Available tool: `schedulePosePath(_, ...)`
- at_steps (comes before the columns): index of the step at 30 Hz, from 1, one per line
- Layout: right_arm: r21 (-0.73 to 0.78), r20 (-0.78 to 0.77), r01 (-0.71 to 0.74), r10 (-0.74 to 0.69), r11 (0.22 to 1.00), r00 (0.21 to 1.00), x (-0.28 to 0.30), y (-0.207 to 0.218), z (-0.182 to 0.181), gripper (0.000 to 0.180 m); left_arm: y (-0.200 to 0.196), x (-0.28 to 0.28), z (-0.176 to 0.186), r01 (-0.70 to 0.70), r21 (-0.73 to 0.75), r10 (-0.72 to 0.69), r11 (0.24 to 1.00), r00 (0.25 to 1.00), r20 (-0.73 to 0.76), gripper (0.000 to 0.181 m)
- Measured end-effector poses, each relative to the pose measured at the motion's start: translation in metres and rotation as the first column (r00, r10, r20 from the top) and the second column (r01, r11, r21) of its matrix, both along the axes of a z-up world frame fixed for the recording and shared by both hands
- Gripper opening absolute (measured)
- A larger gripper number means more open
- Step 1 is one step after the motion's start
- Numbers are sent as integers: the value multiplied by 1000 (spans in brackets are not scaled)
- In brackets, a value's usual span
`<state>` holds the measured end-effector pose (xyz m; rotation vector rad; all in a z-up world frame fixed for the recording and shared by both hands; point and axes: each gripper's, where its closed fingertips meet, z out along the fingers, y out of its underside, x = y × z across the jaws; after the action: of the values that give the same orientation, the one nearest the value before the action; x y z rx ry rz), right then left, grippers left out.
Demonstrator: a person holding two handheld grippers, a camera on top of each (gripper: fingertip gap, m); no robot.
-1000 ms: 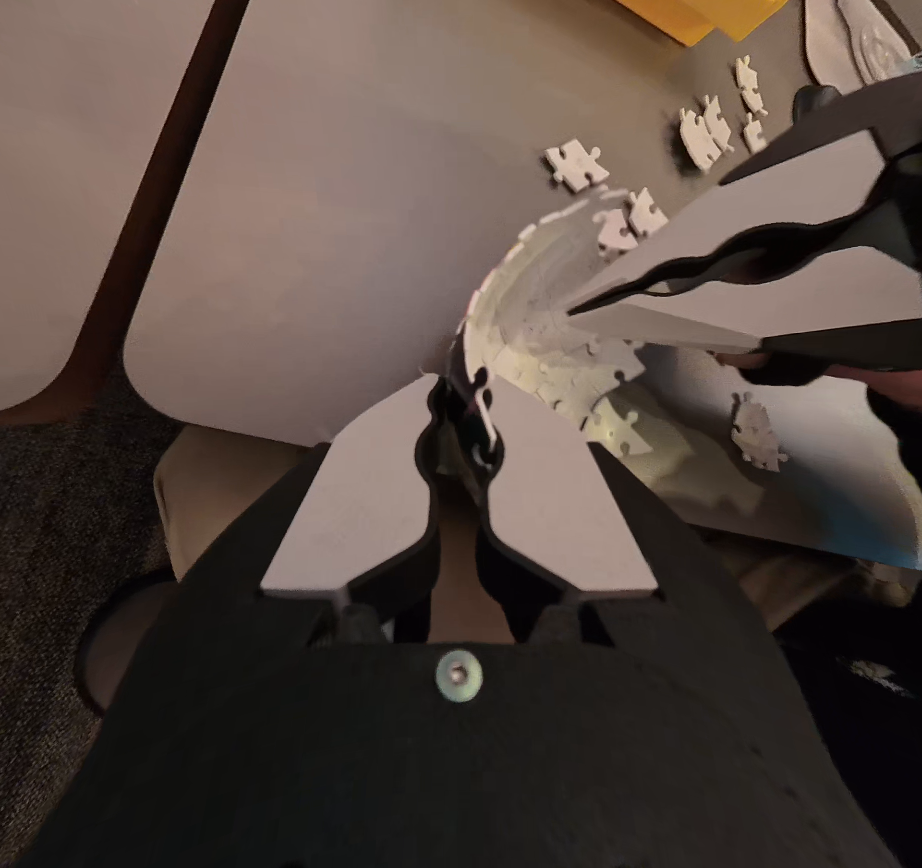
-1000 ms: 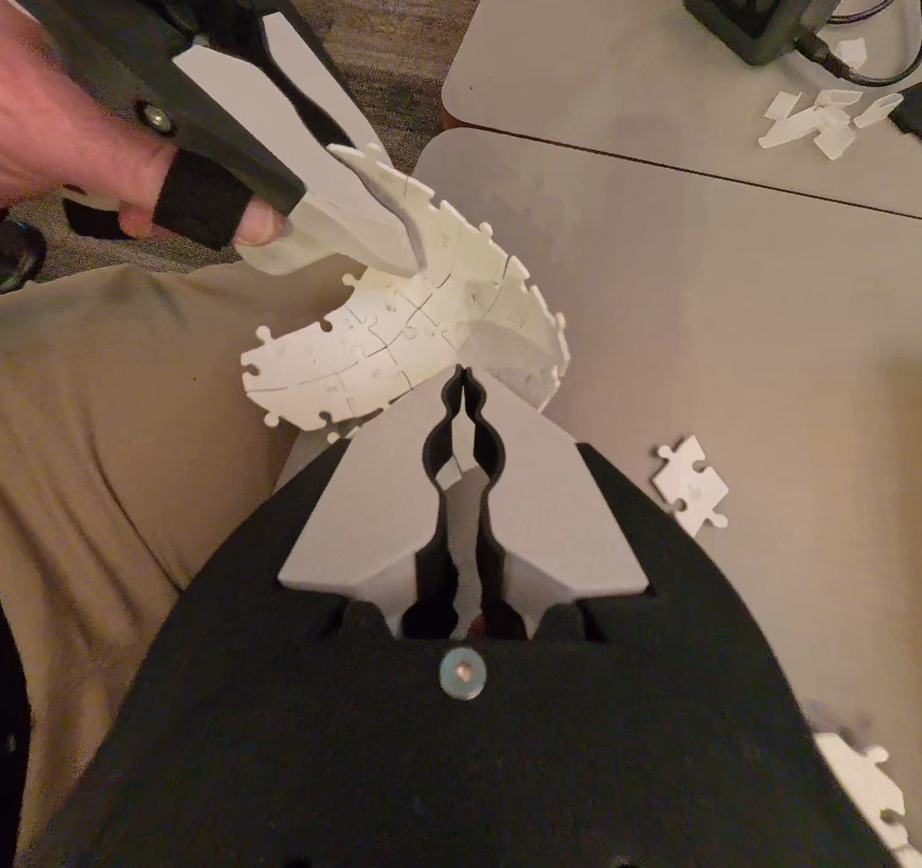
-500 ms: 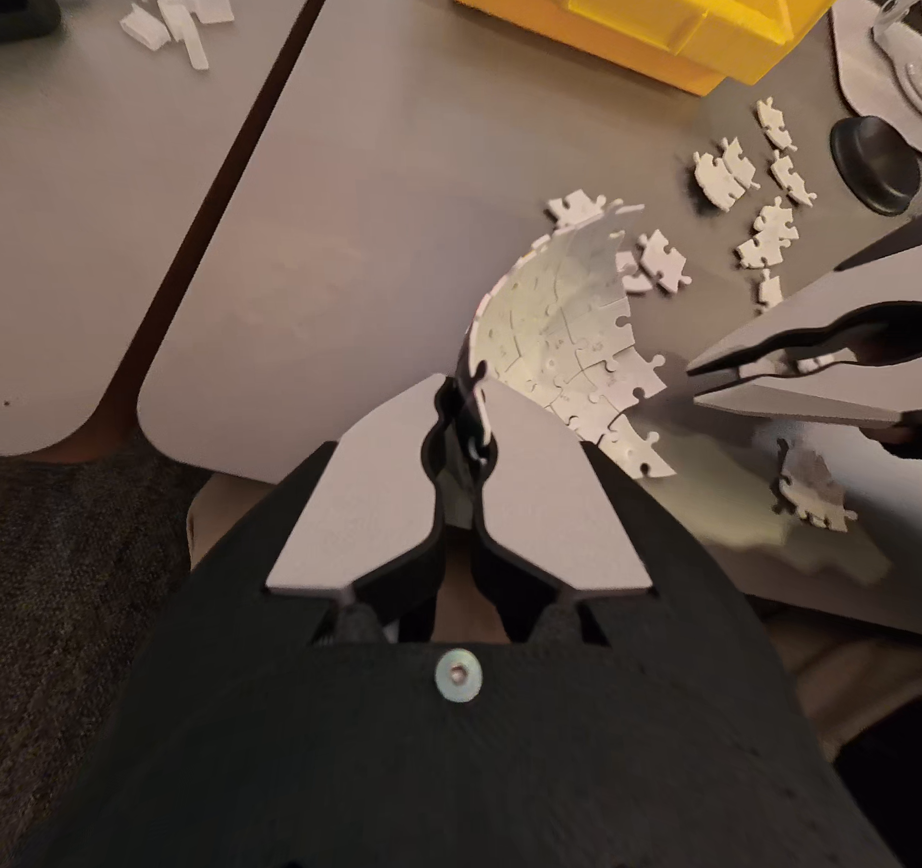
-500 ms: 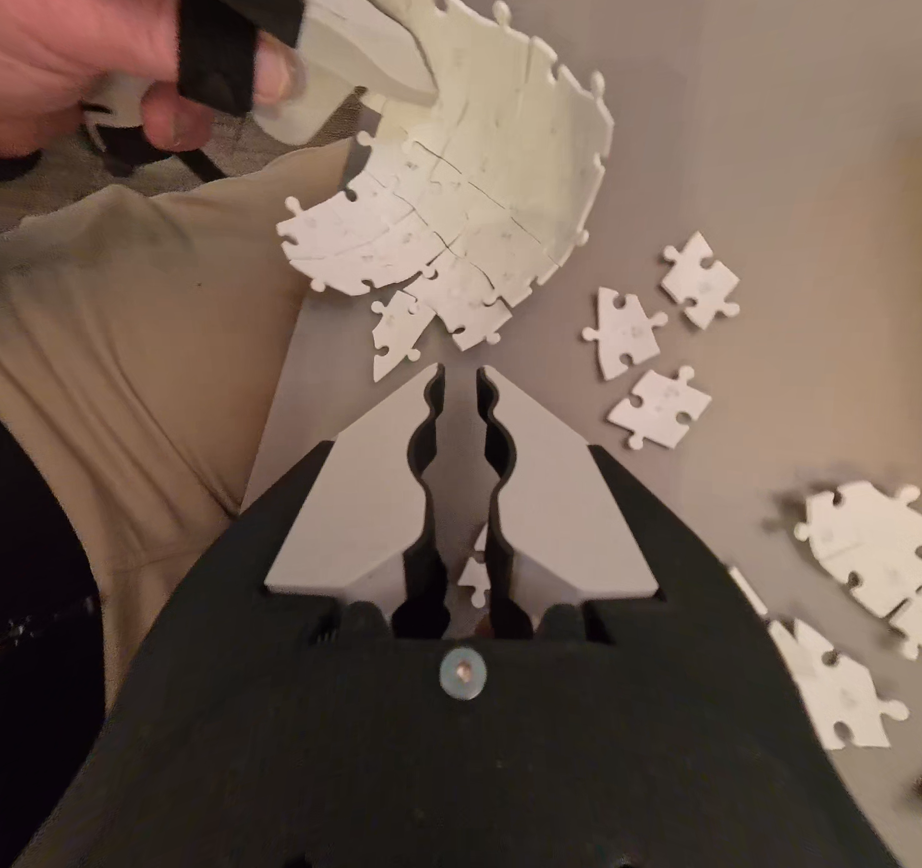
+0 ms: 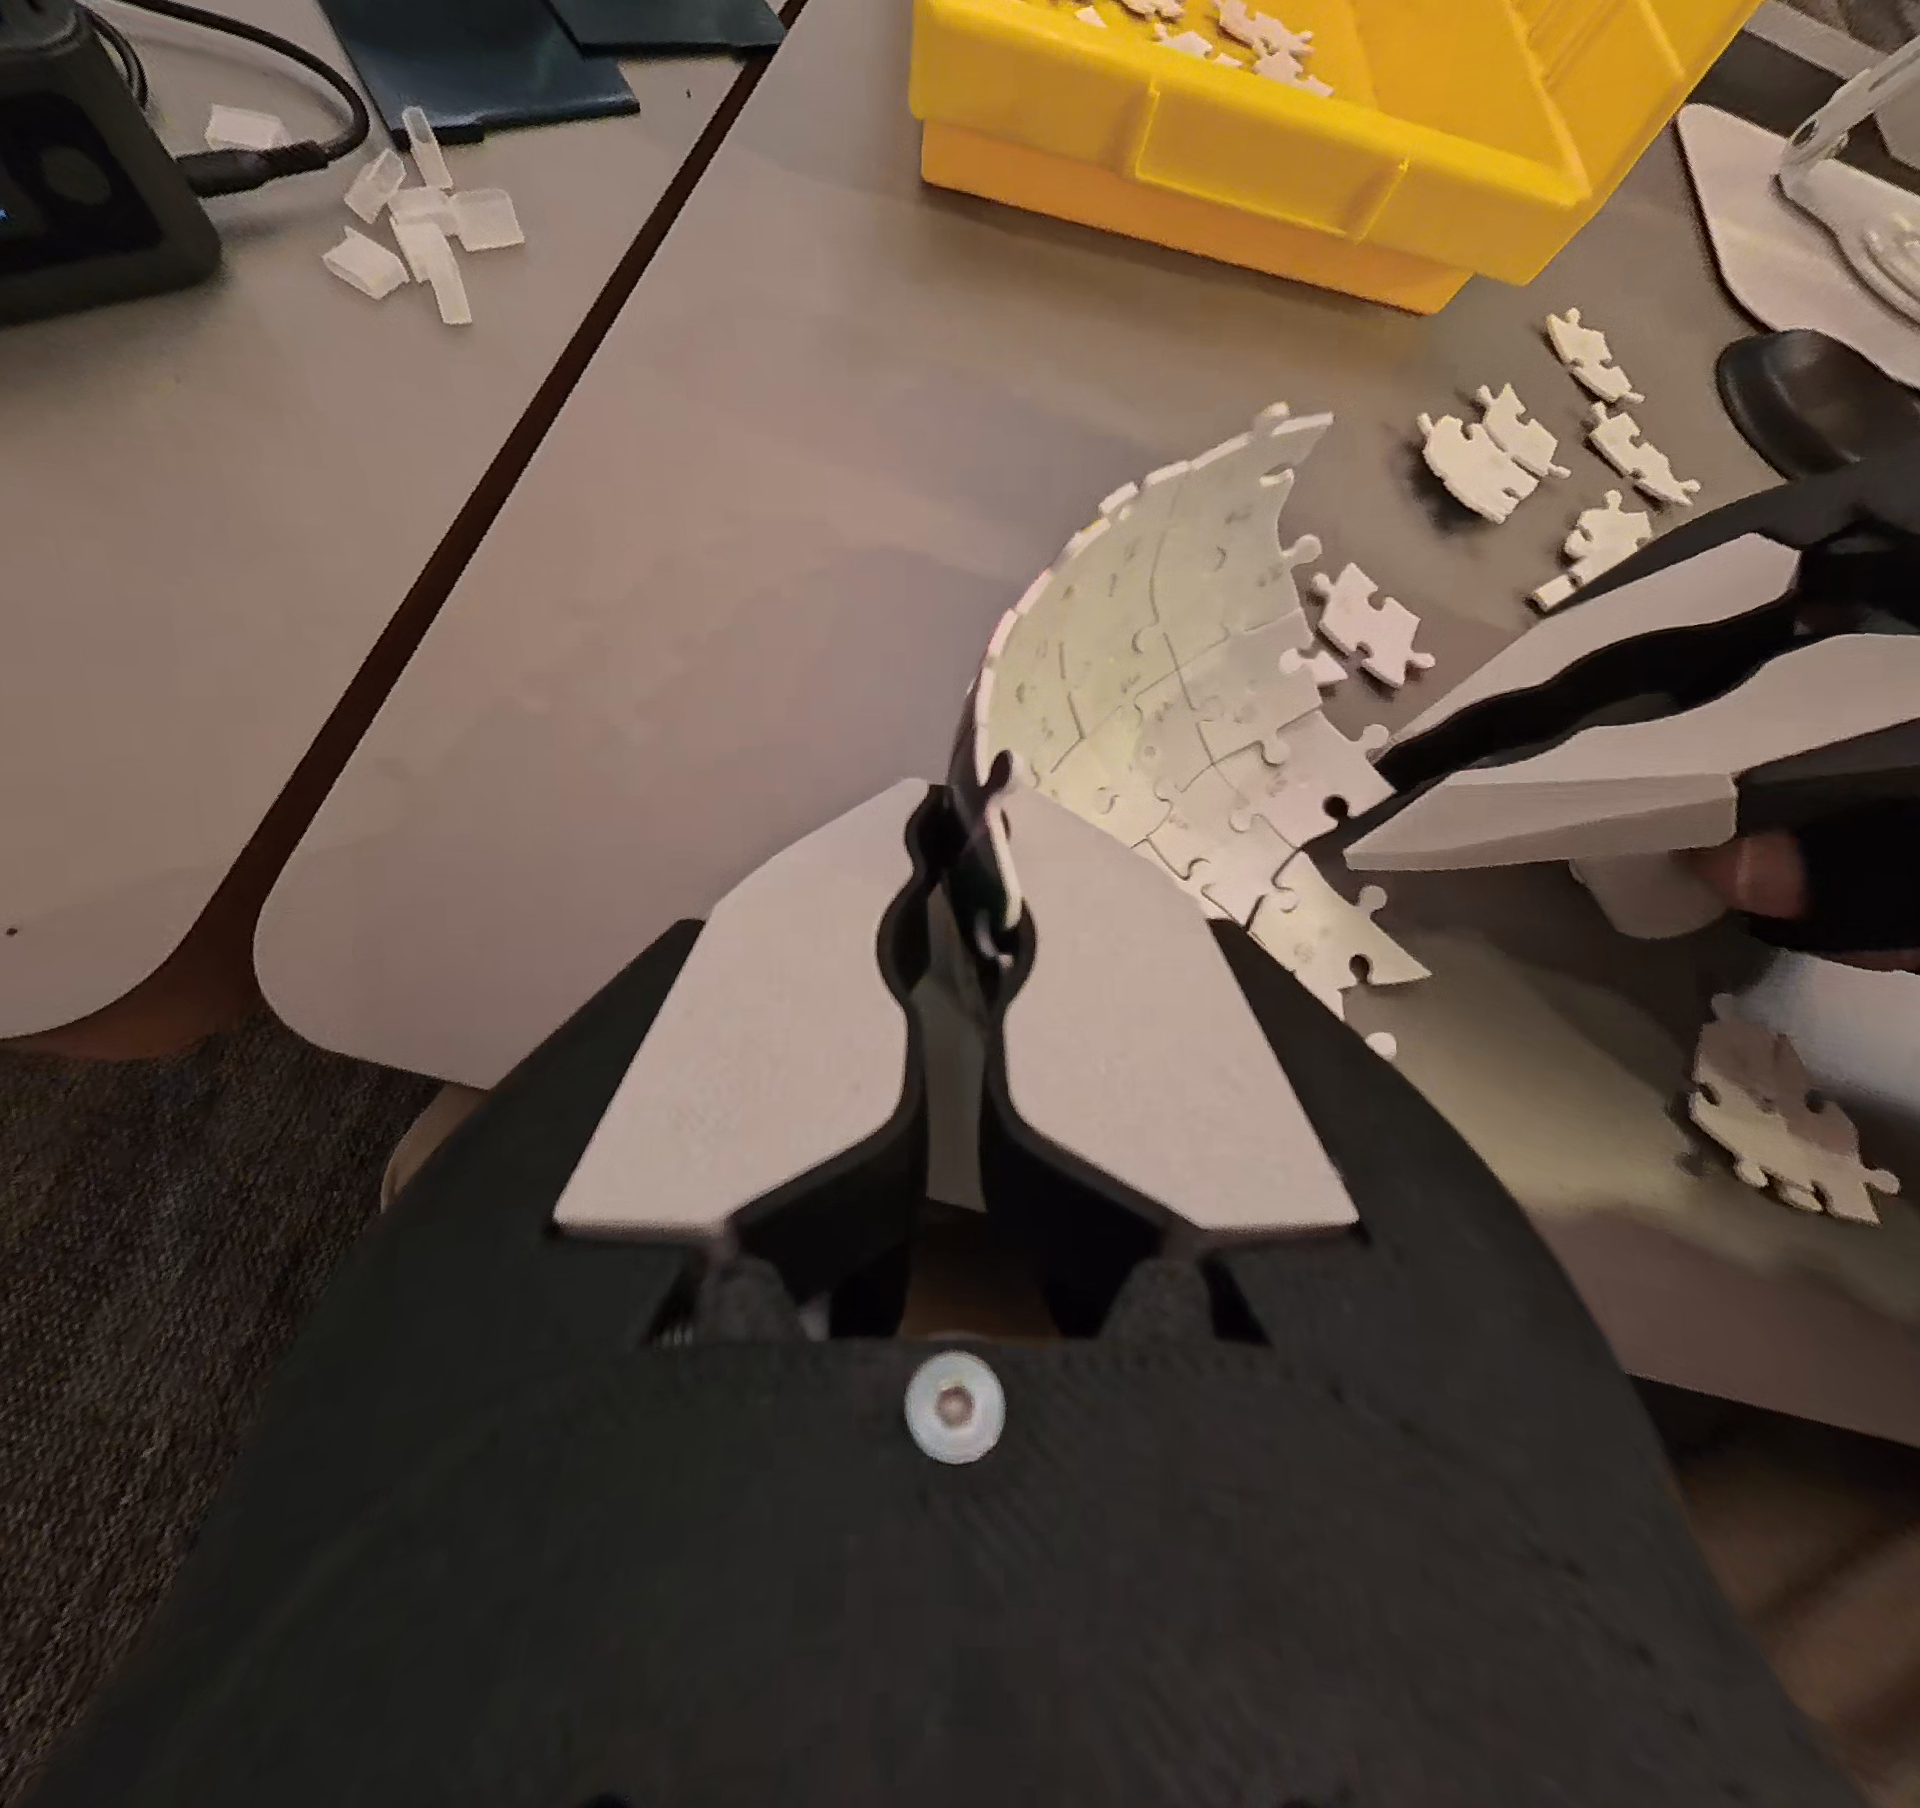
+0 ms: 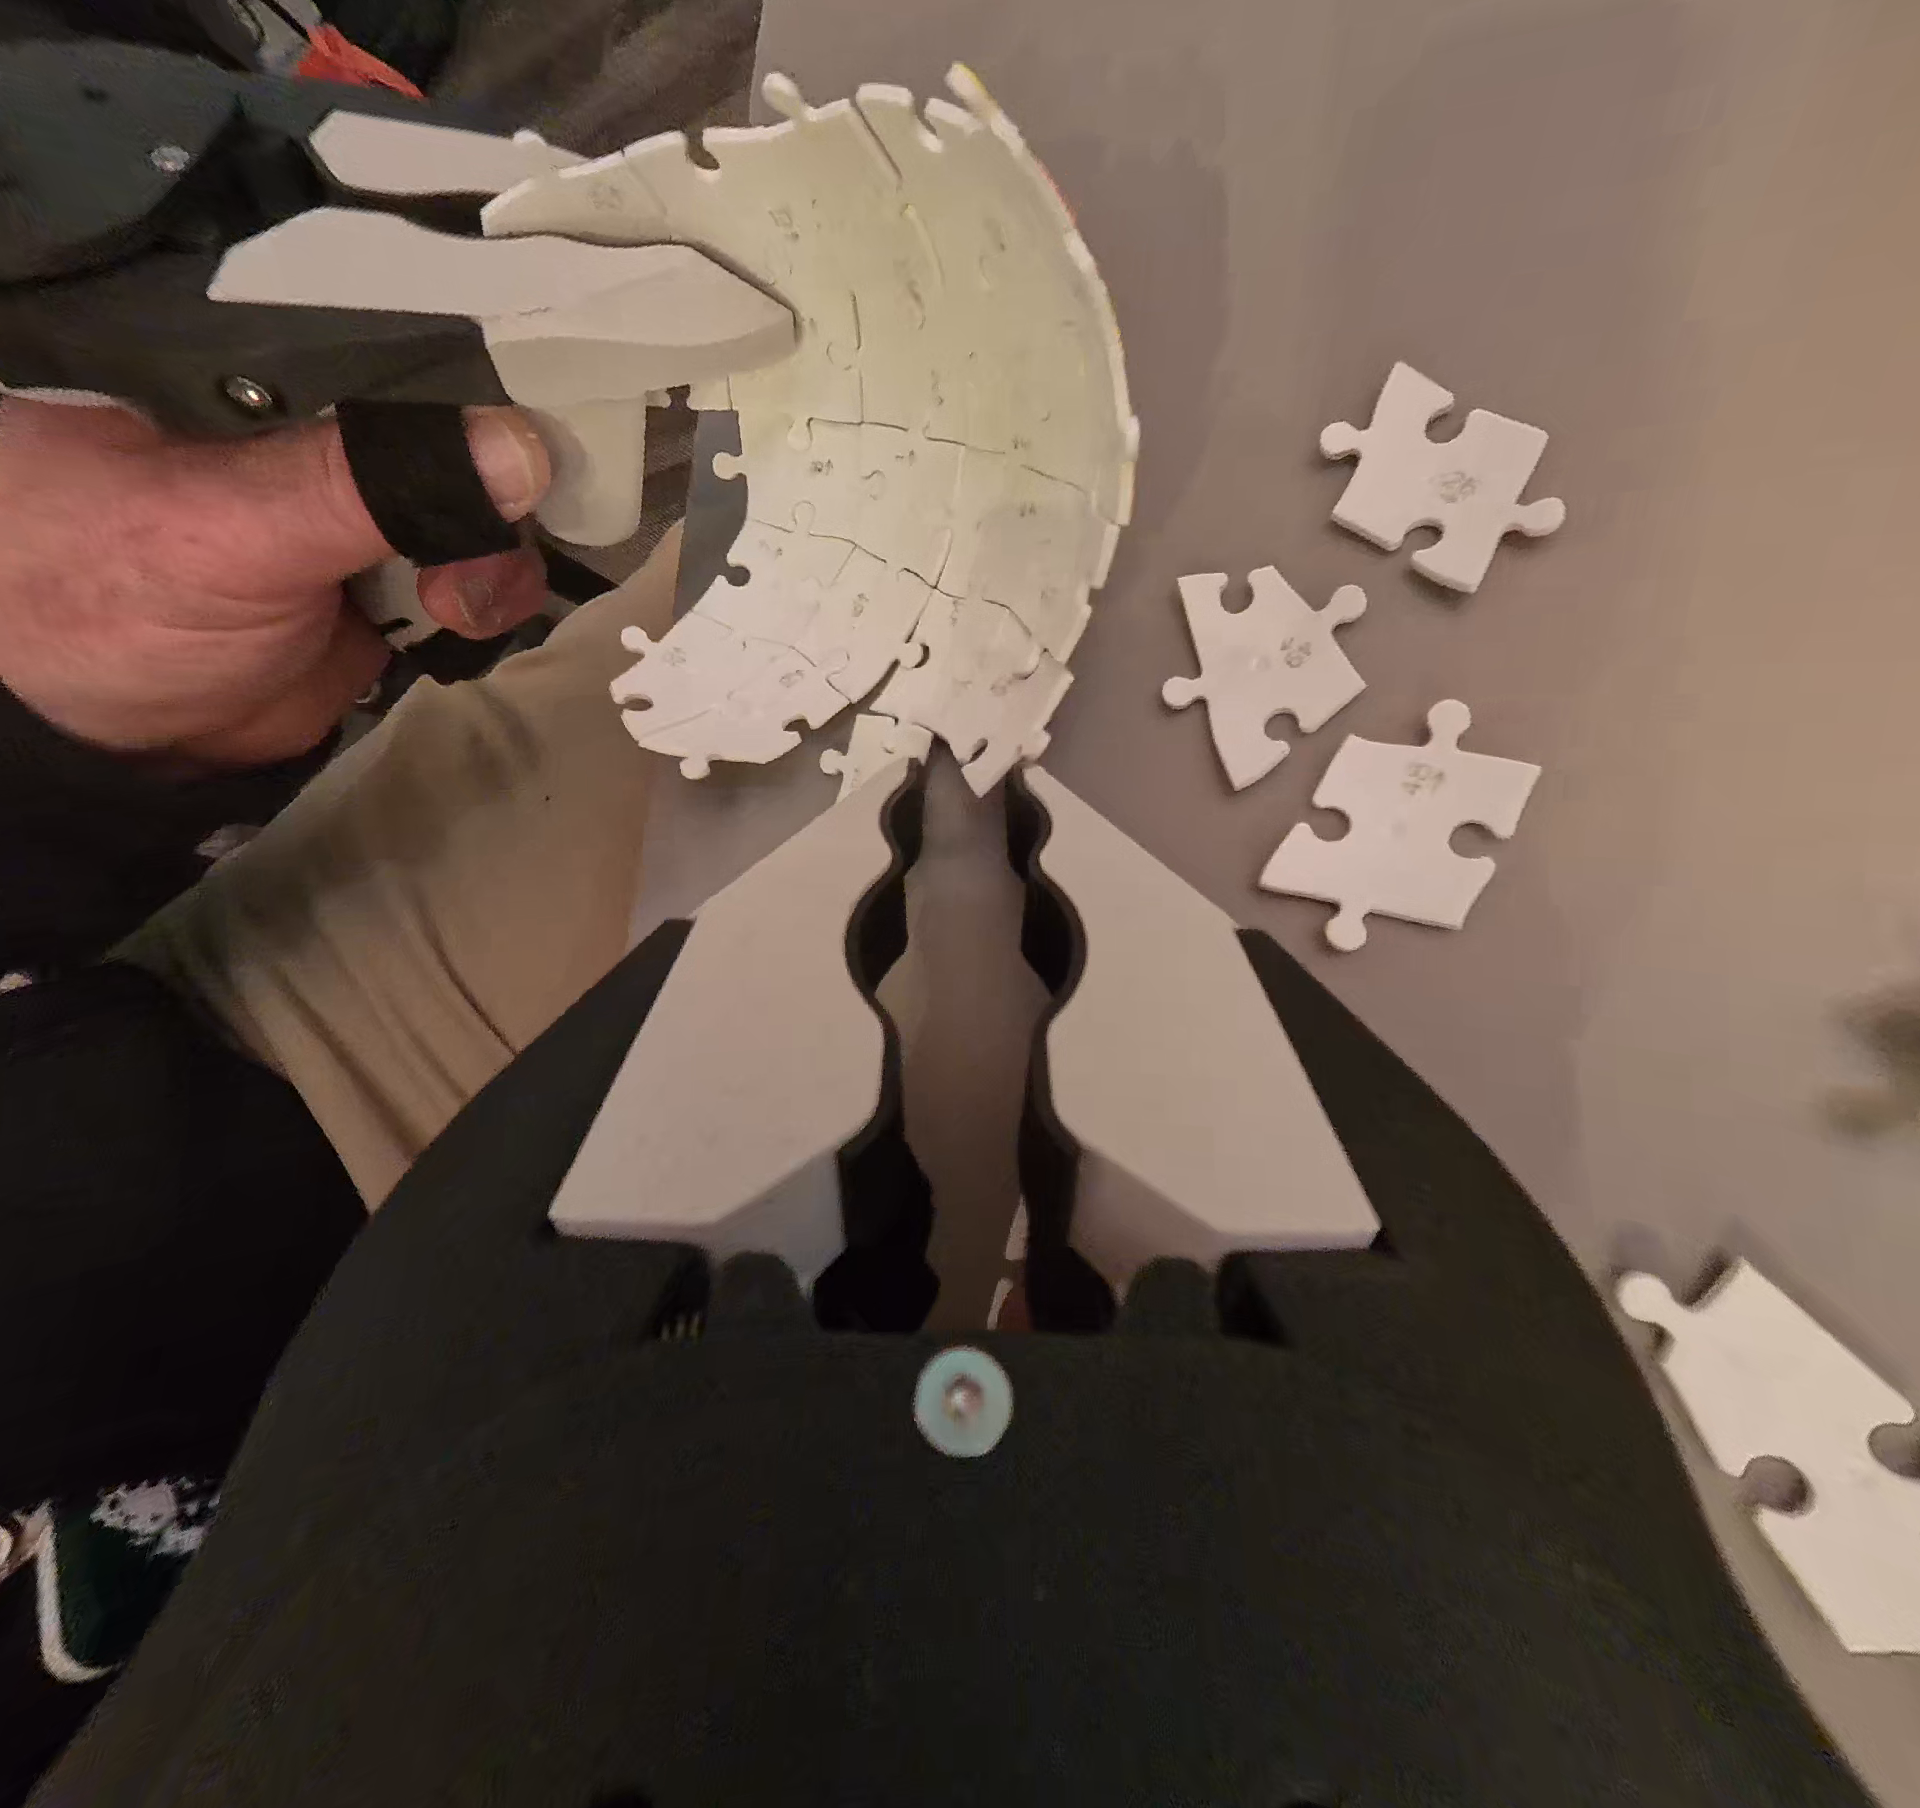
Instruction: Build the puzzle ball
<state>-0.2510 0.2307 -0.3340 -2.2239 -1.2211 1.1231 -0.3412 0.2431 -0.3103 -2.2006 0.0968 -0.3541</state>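
Observation:
A curved white shell of joined puzzle pieces (image 5: 1164, 709) is the partly built ball. My left gripper (image 5: 966, 808) is shut on its near rim and holds it over the grey table's corner (image 5: 727, 615). In the right wrist view the left gripper (image 6: 686, 241) clamps the shell (image 6: 935, 428) from the left. My right gripper (image 6: 961, 776) is open by a narrow gap, and its tips sit at the shell's lowest pointed piece without clamping it. It also shows in the left wrist view (image 5: 1366, 808) at the shell's right edge.
Loose white pieces (image 6: 1397, 823) lie on the table right of the shell, with more (image 5: 1486, 449) farther back. A yellow bin (image 5: 1247, 158) holds several pieces. A joined cluster (image 5: 1777, 1124) lies near the front right. A black device (image 5: 83, 189) and clear plastic bits (image 5: 426, 220) sit on the left table. The grippers' ends are close to 10 centimetres from one another.
My right gripper went from shut inside the shell to open, drew back, then returned to the shell's lower edge. My left gripper kept hold and turned the shell.

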Motion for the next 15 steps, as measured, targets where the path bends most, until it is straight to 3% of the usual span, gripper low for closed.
schedulePosePath(15, -113, -81, 53, -63, 992, 995, -9, 22, 8, 18, 0, -7, 5, -76, 96, 63, 992, 990, 125, 3)
